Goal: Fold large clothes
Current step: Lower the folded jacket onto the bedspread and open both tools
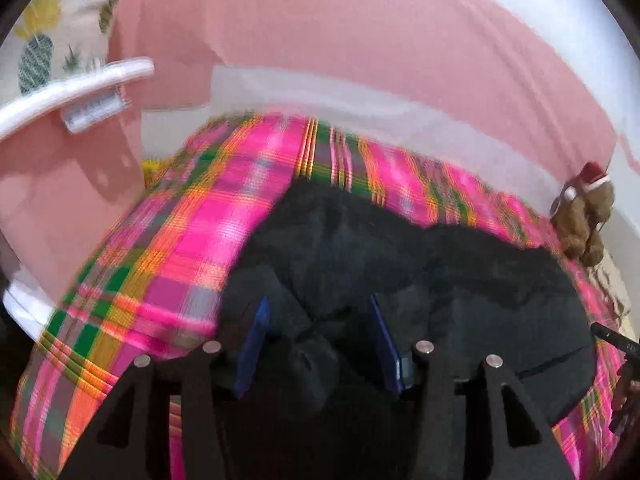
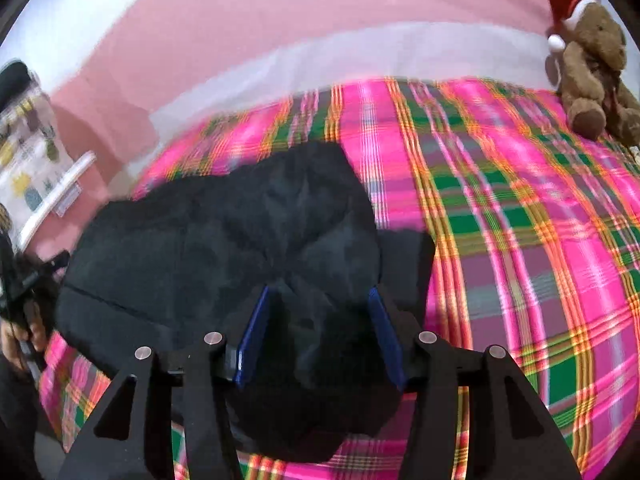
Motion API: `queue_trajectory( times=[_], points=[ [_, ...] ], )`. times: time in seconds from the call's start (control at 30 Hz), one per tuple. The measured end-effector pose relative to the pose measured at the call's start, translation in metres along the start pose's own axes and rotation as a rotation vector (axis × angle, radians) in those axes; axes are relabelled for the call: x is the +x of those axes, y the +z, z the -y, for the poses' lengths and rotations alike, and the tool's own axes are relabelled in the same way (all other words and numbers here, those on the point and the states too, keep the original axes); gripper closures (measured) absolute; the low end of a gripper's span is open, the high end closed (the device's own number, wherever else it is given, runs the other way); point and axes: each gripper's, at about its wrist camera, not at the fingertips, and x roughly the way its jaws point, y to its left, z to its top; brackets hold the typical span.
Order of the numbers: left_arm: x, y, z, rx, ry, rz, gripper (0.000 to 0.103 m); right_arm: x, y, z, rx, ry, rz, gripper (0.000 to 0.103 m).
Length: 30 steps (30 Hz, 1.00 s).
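A large black garment (image 1: 420, 264) lies crumpled on a bed with a pink, green and orange plaid cover (image 1: 172, 240). My left gripper (image 1: 318, 308) is open over the garment's near left part, its blue-padded fingers spread with black cloth bunched between them. In the right wrist view the same garment (image 2: 224, 224) spreads to the left on the plaid cover (image 2: 520, 220). My right gripper (image 2: 320, 300) is open too, with a fold of the garment's right edge between its fingers. Both views are blurred by motion.
A brown teddy bear with a red Santa hat (image 2: 592, 68) sits at the bed's far right, also seen in the left wrist view (image 1: 584, 220). A pink wall (image 1: 360, 40) runs behind the bed. A white shelf (image 1: 80, 88) and a patterned curtain (image 1: 48, 40) stand at the left.
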Motion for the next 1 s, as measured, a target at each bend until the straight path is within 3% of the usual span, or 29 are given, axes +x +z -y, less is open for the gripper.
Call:
queue_trajectory(
  times=[0.07, 0.17, 0.4, 0.57, 1.0],
  points=[
    [0.015, -0.008, 0.000, -0.003, 0.020, -0.021, 0.050, 0.016, -0.003, 0.004, 0.010, -0.003, -0.045, 0.051],
    [0.012, -0.012, 0.000, -0.008, 0.027, -0.003, 0.050, 0.011, -0.003, 0.007, 0.007, -0.005, -0.031, 0.051],
    [-0.035, -0.016, 0.018, 0.018, 0.033, 0.058, 0.050, -0.035, -0.009, -0.014, -0.061, -0.041, 0.058, 0.051],
    [-0.074, -0.036, 0.054, 0.051, 0.006, 0.084, 0.048, -0.066, -0.028, -0.043, -0.117, -0.036, 0.094, 0.051],
    [-0.147, -0.114, 0.145, 0.122, -0.033, 0.060, 0.040, -0.129, -0.092, -0.090, -0.169, 0.009, 0.124, 0.051]
  ],
)
